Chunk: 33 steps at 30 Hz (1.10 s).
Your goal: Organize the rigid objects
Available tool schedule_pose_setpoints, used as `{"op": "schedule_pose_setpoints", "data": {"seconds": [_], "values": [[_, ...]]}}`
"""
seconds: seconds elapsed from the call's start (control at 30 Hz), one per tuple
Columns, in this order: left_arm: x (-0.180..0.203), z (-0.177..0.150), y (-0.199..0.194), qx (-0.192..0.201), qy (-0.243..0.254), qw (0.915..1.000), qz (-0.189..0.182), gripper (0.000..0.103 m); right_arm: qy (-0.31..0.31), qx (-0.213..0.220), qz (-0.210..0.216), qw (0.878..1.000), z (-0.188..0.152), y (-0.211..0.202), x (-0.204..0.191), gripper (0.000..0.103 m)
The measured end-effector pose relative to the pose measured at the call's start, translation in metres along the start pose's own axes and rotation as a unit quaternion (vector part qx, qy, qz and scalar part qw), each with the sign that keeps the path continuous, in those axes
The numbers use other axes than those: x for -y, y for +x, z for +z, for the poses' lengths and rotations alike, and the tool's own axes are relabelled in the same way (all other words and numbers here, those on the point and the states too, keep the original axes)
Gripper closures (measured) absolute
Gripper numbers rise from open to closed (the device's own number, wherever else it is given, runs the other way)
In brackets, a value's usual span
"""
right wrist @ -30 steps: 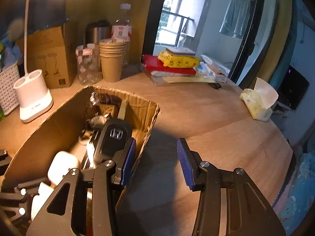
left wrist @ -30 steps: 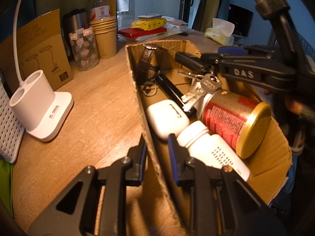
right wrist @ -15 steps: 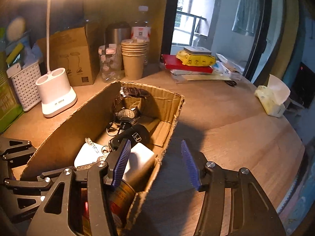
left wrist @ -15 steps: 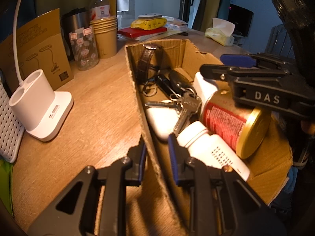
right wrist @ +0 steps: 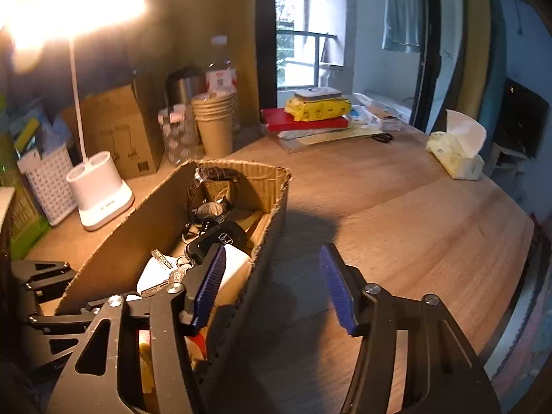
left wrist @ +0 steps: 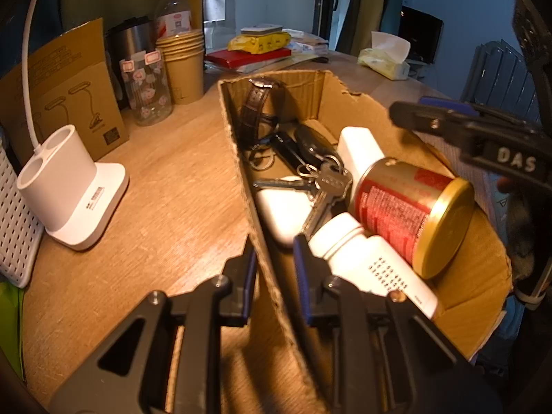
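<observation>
Cardboard box (left wrist: 241,158) wall sits clamped between your left gripper (left wrist: 272,272) jaws, closed on the near edge, presumably to keep the box from sliding on the worktop (right wrist: 396,207) while you load it. Just past those jaws inside: white bottle (left wrist: 376,265), red can (left wrist: 403,207) on its side, keys (left wrist: 324,183), white case (left wrist: 283,207), watch (left wrist: 258,107) leaning against the far corner. Your right gripper (right wrist: 272,286) jaws are opening with nothing between the pads; they straddle the box's right wall, left pad over the contents, right pad over bare worktop. Car key fob (right wrist: 224,238) lies just ahead of that left pad, already in the box.
</observation>
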<state>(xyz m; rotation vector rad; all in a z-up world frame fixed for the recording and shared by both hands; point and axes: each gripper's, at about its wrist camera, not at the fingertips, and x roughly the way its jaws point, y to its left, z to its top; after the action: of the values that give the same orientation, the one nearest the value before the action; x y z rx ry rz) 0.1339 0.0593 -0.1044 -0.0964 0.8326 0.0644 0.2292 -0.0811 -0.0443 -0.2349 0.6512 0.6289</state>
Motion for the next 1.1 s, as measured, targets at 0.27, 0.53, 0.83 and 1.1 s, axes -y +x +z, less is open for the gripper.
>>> {"op": "schedule_pose_setpoints", "data": {"seconds": [0.27,0.53,0.83,1.1], "values": [[0.011,0.005,0.005,0.000,-0.002,1.0000,0.002,0.082,0.027,0.009,-0.005,1.000,-0.009,-0.013,0.026,0.038],[0.029,0.019,0.019,0.001,0.010,0.9999,0.006,0.082,0.056,0.006,-0.010,0.998,-0.021,-0.013,0.060,0.038],[0.056,0.048,0.052,-0.025,0.029,0.9992,0.008,0.083,0.077,0.004,-0.011,0.997,-0.025,-0.004,0.093,0.038],[0.080,0.085,0.088,-0.034,0.042,0.9986,-0.002,0.083,0.107,0.012,-0.025,0.994,-0.021,0.004,0.127,0.038]]}}
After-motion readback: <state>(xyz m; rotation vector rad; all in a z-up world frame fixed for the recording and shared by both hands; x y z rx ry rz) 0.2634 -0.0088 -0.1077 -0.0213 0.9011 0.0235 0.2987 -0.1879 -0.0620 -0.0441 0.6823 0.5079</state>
